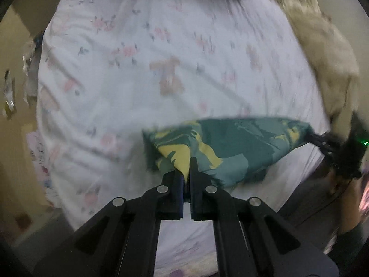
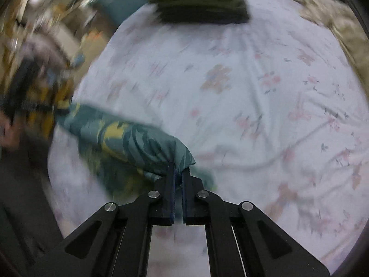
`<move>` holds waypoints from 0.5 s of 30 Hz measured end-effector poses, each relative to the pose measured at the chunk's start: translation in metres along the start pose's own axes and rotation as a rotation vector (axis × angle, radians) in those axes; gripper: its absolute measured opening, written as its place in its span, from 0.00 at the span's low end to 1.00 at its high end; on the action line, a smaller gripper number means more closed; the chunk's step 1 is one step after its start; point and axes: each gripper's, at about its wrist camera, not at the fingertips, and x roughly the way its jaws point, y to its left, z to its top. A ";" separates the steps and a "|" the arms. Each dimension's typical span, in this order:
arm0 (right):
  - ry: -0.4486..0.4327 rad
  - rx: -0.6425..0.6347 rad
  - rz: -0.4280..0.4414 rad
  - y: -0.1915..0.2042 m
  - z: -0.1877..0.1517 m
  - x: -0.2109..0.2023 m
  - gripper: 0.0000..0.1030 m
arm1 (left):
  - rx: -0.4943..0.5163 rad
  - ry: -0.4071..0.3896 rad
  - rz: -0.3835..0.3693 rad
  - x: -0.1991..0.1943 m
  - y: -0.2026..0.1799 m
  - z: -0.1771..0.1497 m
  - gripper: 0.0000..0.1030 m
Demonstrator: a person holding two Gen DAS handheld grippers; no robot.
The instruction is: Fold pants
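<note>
Pants (image 1: 230, 145): teal-yellow, slung above bed (image 1: 138, 69) between grippers. Left gripper (image 1: 187, 164), right gripper (image 2: 178, 172): each clamped on one end. Advice: keep ends level and taut, lower evenly.

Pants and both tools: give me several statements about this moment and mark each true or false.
1. The left tool is shut on the teal and yellow pants. True.
2. The right tool is open and holds nothing. False: it is shut on the same pants.
3. The pants lie neatly folded on the floral sheet. False: they stretch between the two tools.
4. A folded dark green garment sits at the far edge of the bed. True.
5. The sheet is plain blue. False: it is pale with pink flowers.
</note>
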 end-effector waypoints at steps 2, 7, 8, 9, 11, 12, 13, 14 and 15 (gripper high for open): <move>0.088 -0.080 -0.009 0.022 -0.021 0.012 0.03 | 0.030 0.025 0.054 0.010 0.002 -0.009 0.02; 0.232 -0.095 -0.070 0.043 -0.044 0.050 0.03 | 0.047 0.099 0.131 0.047 0.007 -0.021 0.02; 0.233 -0.062 -0.084 0.039 -0.045 0.051 0.04 | 0.050 0.105 0.134 0.049 0.006 -0.021 0.02; 0.241 -0.044 -0.090 0.035 -0.044 0.051 0.09 | 0.060 0.101 0.145 0.049 0.005 -0.022 0.02; 0.303 -0.004 -0.083 0.027 -0.045 0.045 0.27 | 0.079 0.086 0.158 0.042 0.002 -0.024 0.02; 0.326 0.005 -0.085 0.024 -0.045 0.039 0.41 | 0.082 0.073 0.159 0.038 0.003 -0.025 0.02; 0.299 0.007 -0.111 0.020 -0.043 0.026 0.46 | 0.079 0.067 0.160 0.036 0.004 -0.026 0.02; 0.248 0.023 -0.126 0.017 -0.038 0.010 0.46 | 0.066 0.064 0.159 0.036 0.006 -0.025 0.02; 0.185 0.053 -0.114 0.016 -0.029 -0.006 0.46 | 0.052 0.064 0.156 0.035 0.009 -0.026 0.02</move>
